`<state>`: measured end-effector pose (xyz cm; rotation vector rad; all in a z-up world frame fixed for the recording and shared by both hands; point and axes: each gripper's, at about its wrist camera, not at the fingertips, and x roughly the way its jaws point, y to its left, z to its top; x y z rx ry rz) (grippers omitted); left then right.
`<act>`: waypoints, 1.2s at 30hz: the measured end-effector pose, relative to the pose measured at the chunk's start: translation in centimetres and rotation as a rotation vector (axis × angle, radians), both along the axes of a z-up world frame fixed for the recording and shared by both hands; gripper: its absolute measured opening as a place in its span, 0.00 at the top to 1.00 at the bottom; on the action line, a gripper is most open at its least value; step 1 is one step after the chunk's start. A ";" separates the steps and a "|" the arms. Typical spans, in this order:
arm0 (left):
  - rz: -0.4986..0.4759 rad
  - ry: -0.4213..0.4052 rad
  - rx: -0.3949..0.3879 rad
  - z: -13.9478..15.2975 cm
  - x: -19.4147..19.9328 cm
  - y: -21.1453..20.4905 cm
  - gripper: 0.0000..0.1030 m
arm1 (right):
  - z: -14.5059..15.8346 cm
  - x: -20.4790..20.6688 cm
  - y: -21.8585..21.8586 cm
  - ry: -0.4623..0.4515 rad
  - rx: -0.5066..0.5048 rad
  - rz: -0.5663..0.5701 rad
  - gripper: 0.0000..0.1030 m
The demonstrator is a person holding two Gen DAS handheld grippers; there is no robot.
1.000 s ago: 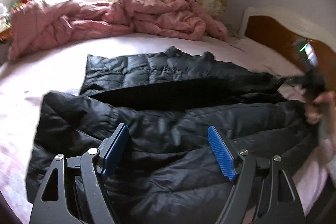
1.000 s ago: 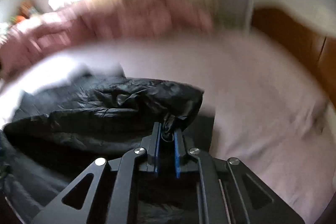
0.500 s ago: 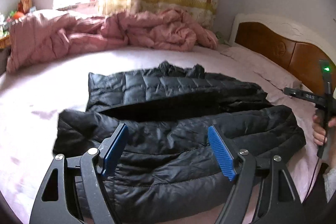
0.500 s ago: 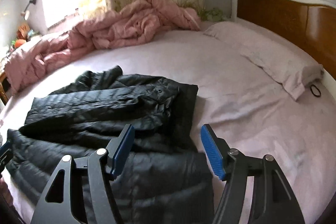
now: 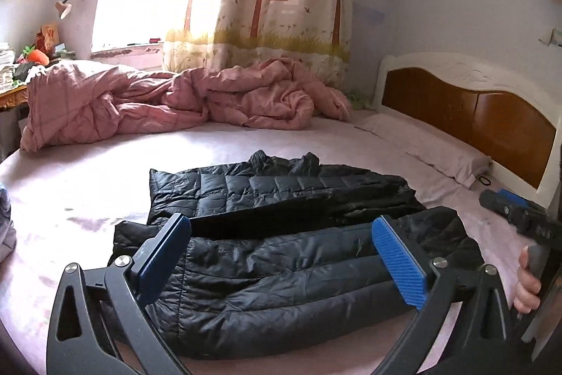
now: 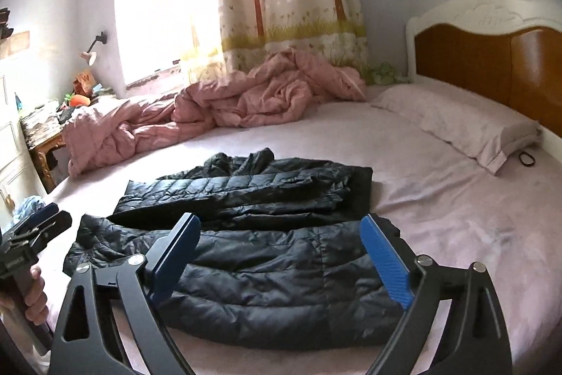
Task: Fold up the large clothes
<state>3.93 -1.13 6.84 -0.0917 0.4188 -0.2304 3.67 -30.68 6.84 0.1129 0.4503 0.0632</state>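
Left wrist view: my left gripper [image 5: 281, 255] hangs above the near edge of the bed [image 5: 87, 185], jaws wide, having just been opening, nothing between them; the black jacket [image 5: 281, 276] lies flat on the sheet just beyond and below the pads, its long axis running left to right across the frame, already doubled into two long bands with a dark seam between; the right gripper [image 5: 516, 213] shows at the right edge, a hand [image 5: 527, 283] on its grip. Right wrist view: my right gripper [image 6: 281, 255] also gapes wide and empty, jaws just opened; the jacket [image 6: 274, 276] sits below it; the left gripper [image 6: 31, 234] peeks in at far left. I judge each gripper nearest its own end of the jacket, so an end-to-end fold suits both. Only the right view shows the whole pillow [image 6: 456, 122] and the jacket's right end; only the left shows its left end clearly; a pink quilt [image 5: 175, 101] lies well beyond.
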 end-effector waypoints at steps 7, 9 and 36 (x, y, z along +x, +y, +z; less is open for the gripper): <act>0.017 0.013 0.004 -1.7 -0.6 -0.7 0.00 | -1.2 -3.0 0.6 -0.036 -0.067 -0.106 0.00; 0.034 0.016 -0.009 -2.2 -1.0 -0.5 0.00 | -1.9 -3.3 0.3 -0.033 -0.060 -0.140 0.00; 0.029 0.007 0.193 -5.9 -2.0 -3.0 0.00 | -4.7 -2.9 3.1 0.019 -0.148 -0.091 0.00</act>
